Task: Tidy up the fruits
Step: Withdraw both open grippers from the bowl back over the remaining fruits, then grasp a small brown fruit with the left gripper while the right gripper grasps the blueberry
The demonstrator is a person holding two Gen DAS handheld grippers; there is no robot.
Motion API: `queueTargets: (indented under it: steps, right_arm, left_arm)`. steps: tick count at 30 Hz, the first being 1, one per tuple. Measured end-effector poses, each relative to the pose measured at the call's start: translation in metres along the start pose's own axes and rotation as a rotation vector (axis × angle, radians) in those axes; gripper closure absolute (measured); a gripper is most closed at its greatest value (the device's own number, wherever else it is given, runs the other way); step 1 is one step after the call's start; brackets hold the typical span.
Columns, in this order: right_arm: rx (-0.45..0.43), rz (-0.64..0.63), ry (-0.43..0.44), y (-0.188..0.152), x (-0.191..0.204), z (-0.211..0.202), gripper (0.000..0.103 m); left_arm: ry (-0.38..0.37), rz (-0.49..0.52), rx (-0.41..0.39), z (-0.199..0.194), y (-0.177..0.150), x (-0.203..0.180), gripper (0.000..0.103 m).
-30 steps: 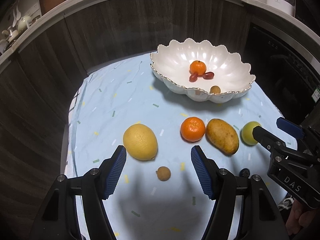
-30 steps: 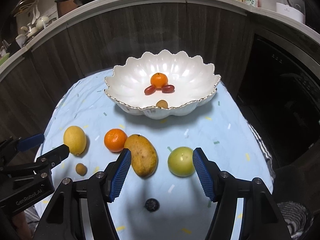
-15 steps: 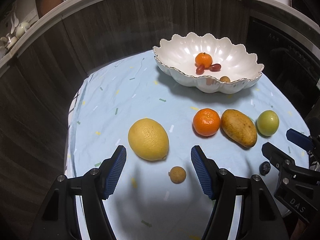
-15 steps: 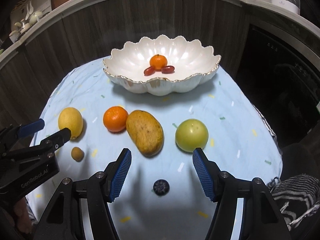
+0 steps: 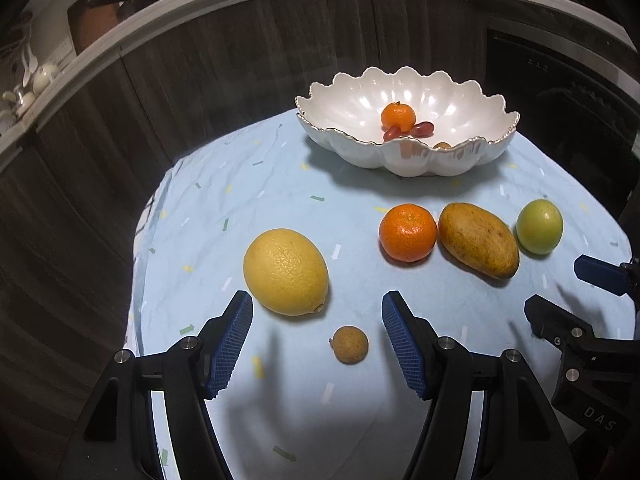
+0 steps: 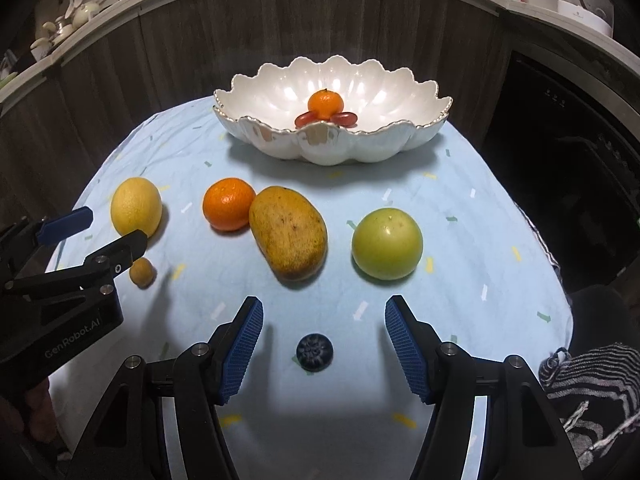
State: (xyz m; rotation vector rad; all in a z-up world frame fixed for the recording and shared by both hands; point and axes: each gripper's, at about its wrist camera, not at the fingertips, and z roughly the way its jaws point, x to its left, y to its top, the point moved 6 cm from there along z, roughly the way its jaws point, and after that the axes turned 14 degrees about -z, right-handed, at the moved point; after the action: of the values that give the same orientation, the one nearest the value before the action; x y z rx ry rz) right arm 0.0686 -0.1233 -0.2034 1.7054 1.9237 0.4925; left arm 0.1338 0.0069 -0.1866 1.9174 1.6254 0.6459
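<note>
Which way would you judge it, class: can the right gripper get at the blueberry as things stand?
Probably yes. The right gripper is open, and the blueberry lies on the cloth between its fingers with nothing in the gap. The mango and green apple sit farther off, clear of the approach.

Glossy white scalloped ceramic bowl [image 6: 276, 92], wrinkled matt pale-blue cloth [image 6: 460, 208], ribbed blue gripper pads [image 6: 242, 350], dark wood-grain cabinet panels [image 6: 260, 28]
</note>
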Motion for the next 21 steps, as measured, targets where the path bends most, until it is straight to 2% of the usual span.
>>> queueTargets:
  steps: [5,11,16,21]
  right_arm:
    - [0.022,-0.004,0.016,-0.005,0.000,0.005,0.038]
    - [0.032,-0.009,0.043,-0.010,0.003,0.009,0.039]
    - [0.050,-0.021,0.058,-0.014,0.007,0.014,0.053]
    - [0.055,-0.022,0.072,-0.016,0.009,0.015,0.060]
  left_arm:
    - [-0.031,-0.041,0.053,0.007,-0.009,0.000,0.037]
    - [-0.046,-0.027,0.091,0.016,-0.020,-0.008,0.039]
    - [-0.040,-0.032,0.100,0.021,-0.023,-0.007,0.047]
    - [-0.043,-0.016,0.109,0.024,-0.026,-0.010,0.059]
